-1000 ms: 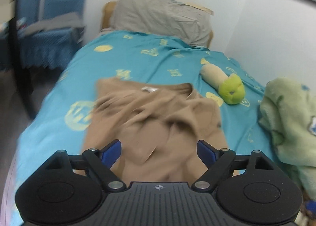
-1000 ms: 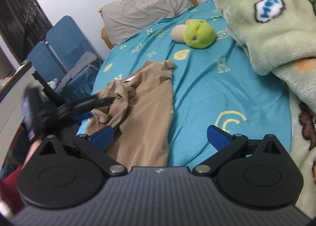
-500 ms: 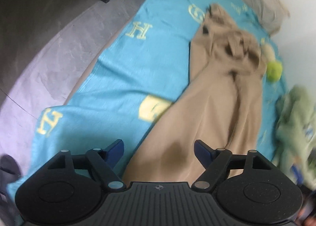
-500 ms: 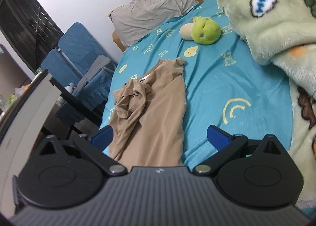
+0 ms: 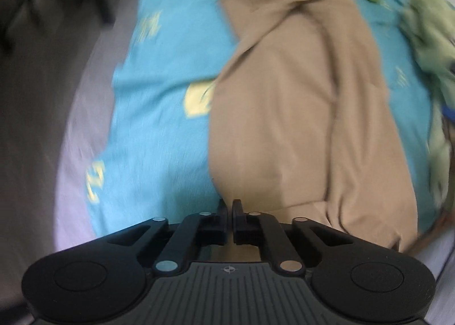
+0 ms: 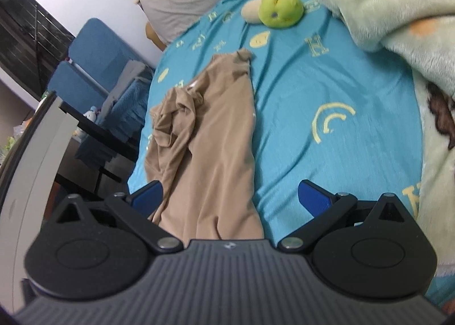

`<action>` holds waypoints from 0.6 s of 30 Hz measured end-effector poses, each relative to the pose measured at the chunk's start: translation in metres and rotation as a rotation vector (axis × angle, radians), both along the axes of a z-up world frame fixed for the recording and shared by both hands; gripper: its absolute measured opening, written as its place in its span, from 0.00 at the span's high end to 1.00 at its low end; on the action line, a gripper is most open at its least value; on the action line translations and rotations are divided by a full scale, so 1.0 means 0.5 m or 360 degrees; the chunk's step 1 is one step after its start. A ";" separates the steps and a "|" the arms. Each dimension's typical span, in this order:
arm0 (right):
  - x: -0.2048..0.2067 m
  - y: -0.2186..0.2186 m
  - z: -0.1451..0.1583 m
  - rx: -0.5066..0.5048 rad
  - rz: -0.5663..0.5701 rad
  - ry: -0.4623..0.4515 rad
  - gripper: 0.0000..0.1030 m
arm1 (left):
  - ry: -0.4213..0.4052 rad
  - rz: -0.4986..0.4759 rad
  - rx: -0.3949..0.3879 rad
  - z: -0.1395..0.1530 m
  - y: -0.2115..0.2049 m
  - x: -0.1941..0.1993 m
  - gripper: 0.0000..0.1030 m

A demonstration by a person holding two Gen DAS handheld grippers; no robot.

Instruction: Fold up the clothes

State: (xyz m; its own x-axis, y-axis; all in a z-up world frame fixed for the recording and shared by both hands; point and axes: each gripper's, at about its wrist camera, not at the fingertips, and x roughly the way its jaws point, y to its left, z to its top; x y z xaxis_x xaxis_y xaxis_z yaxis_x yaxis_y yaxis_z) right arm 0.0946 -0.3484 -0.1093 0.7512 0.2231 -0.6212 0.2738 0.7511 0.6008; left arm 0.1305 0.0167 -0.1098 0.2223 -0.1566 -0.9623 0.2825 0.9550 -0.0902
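Left jaws clenched on the tan garment point(image 5: 298, 126), right jaws released above the turquoise bedsheet point(image 6: 327, 92).

The tan cloth garment point(image 6: 216, 137) looks thin, smooth and matt, creased where bunched. The turquoise woven bedsheet point(image 6: 327, 83) is matt too — finely textured. The pale green fleece blanket point(image 6: 398, 4) looks plush, the black plastic right gripper point(image 6: 230, 194) dull with glossy blue pads.
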 end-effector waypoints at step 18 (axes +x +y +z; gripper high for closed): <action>0.007 0.026 -0.076 0.0292 0.0128 0.0360 0.00 | -0.0045 -0.0054 -0.0624 0.022 -0.027 -0.062 0.35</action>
State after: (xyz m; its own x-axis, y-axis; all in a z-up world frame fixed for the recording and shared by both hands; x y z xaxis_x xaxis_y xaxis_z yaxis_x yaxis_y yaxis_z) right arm 0.0982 -0.3353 -0.1476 0.5737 0.4002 -0.7147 0.3600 0.6605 0.6589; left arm 0.0993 0.0034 -0.0990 0.2363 -0.5189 -0.8215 0.3212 0.8397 -0.4380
